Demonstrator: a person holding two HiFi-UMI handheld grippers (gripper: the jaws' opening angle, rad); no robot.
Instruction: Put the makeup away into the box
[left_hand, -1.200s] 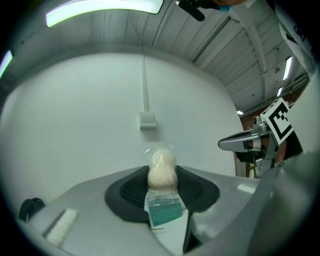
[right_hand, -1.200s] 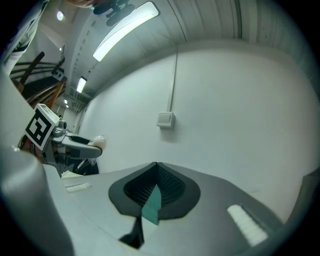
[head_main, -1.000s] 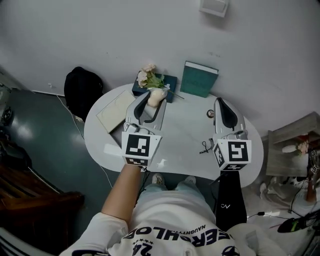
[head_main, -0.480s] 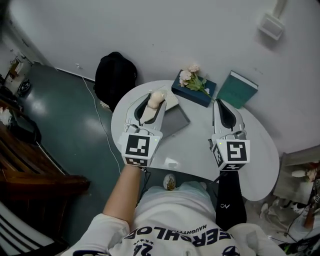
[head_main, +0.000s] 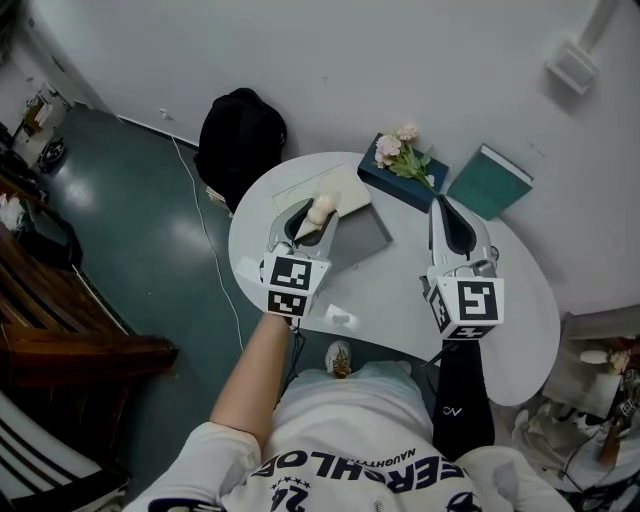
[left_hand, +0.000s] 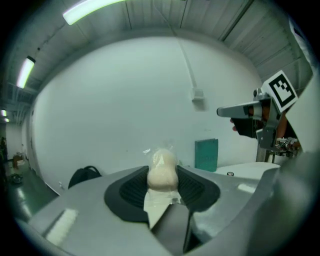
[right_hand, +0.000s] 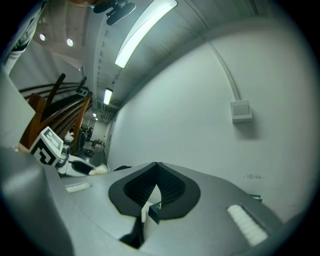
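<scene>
**Sponge held in left claw above the open box**

The left claw (head_main: 313, 216) is closed narrowly on a cream makeup sponge (left_hand: 162, 169) wrapped in clear film. The sponge sits between the ribbed black pads, its rounded end sticking out past the tips and a flap of wrapping hanging below. From the head view, the sponge is over the near edge of the box's (head_main: 362, 240) pale lid, just beside the grey tray. The views do not show how high above the box it is.

The right claw (head_main: 445, 208) is pressed together with nothing in it, its pads meeting in a thin line. It hovers over the right part of the white round surface (head_main: 400, 300), well apart from the left claw.

At the far edge of the surface a dark blue case (head_main: 425, 185) carries a small bunch of pink flowers (head_main: 400, 152). A teal book (head_main: 490, 182) lies just beside it, against the wall. A black bag (head_main: 240, 135) sits on the floor to the left of the surface.
</scene>
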